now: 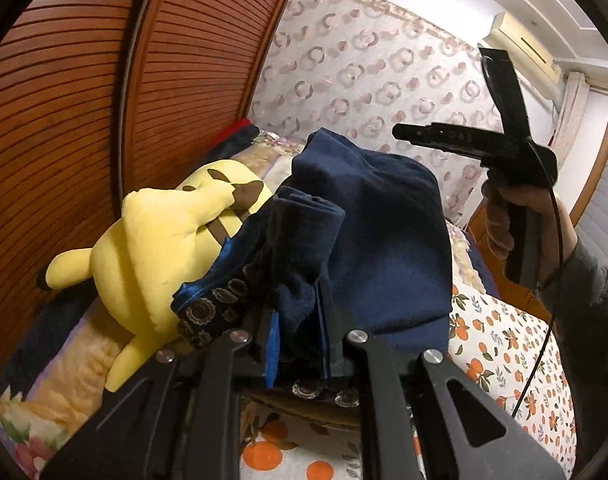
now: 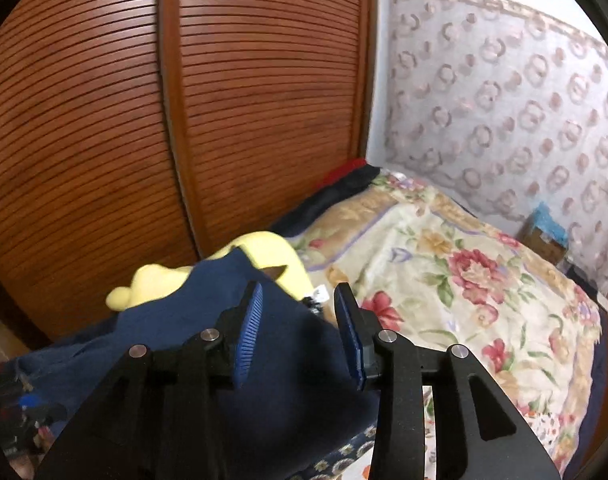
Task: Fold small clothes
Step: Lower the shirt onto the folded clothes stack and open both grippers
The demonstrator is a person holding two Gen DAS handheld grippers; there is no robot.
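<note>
A dark navy garment with a patterned band hangs bunched up over the bed. My left gripper is shut on a thick fold of it, and the cloth fills the gap between the blue pads. In the left wrist view my right gripper is up at the right, apart from the cloth, held by a person's hand, its two fingers spread. In the right wrist view the right gripper stands open, blue pads apart, with the navy garment lying beneath and behind them, untouched.
A yellow plush toy lies on the bed against the slatted wooden wardrobe doors. A floral blanket covers the far bed, and an orange-print sheet lies nearer. A patterned curtain hangs behind, with a box below it.
</note>
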